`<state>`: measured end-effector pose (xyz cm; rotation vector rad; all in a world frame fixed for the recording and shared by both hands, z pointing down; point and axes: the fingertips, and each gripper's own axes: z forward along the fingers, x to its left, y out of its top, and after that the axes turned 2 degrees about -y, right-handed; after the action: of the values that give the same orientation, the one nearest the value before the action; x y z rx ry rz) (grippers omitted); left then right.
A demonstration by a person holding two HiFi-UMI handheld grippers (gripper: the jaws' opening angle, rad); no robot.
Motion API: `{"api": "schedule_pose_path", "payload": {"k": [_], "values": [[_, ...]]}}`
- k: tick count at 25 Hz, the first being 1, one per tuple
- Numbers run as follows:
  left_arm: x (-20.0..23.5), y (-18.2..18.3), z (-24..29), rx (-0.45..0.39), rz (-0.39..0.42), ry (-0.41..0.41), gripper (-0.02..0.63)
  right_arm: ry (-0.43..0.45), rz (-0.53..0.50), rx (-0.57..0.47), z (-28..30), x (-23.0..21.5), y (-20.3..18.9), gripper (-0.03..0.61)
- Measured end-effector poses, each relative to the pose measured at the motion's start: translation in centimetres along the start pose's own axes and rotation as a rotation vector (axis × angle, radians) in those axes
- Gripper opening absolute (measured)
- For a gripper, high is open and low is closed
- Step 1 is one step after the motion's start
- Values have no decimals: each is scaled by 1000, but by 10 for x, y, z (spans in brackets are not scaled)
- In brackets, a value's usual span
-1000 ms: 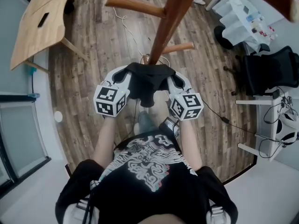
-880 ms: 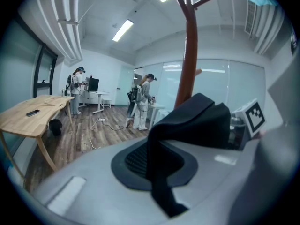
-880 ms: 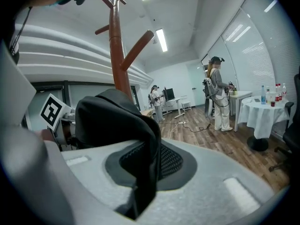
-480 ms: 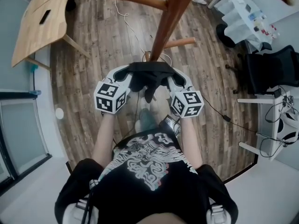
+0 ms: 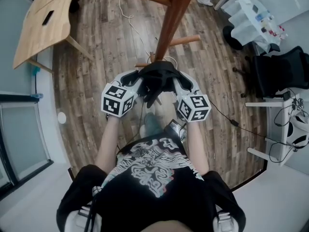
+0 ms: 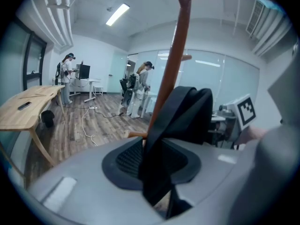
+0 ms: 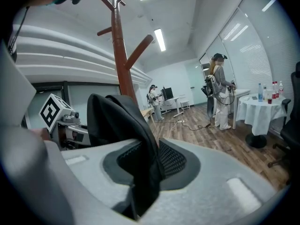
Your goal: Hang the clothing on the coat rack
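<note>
Currently black garment (image 5: 157,76) hangs bunched between both grippers, just in front of the coat rack (image 5: 171,23) post. Left gripper (image 5: 136,83): jaws have just been opening, cloth loose between them. Right gripper (image 5: 177,83) is clamped on cloth. Around: wooden table (image 5: 41,21) far left, office chair (image 5: 282,74) right, cable (image 5: 130,21) trailing across floor.
</note>
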<state>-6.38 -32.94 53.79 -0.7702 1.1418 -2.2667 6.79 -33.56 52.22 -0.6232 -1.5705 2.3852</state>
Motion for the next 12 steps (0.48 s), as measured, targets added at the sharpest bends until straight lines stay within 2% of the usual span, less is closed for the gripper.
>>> {"api": "schedule_pose_path", "payload": {"k": [12], "values": [[-20, -10, -15, 27, 34, 29, 117, -16, -13, -28, -36, 2, -1, 80]]}}
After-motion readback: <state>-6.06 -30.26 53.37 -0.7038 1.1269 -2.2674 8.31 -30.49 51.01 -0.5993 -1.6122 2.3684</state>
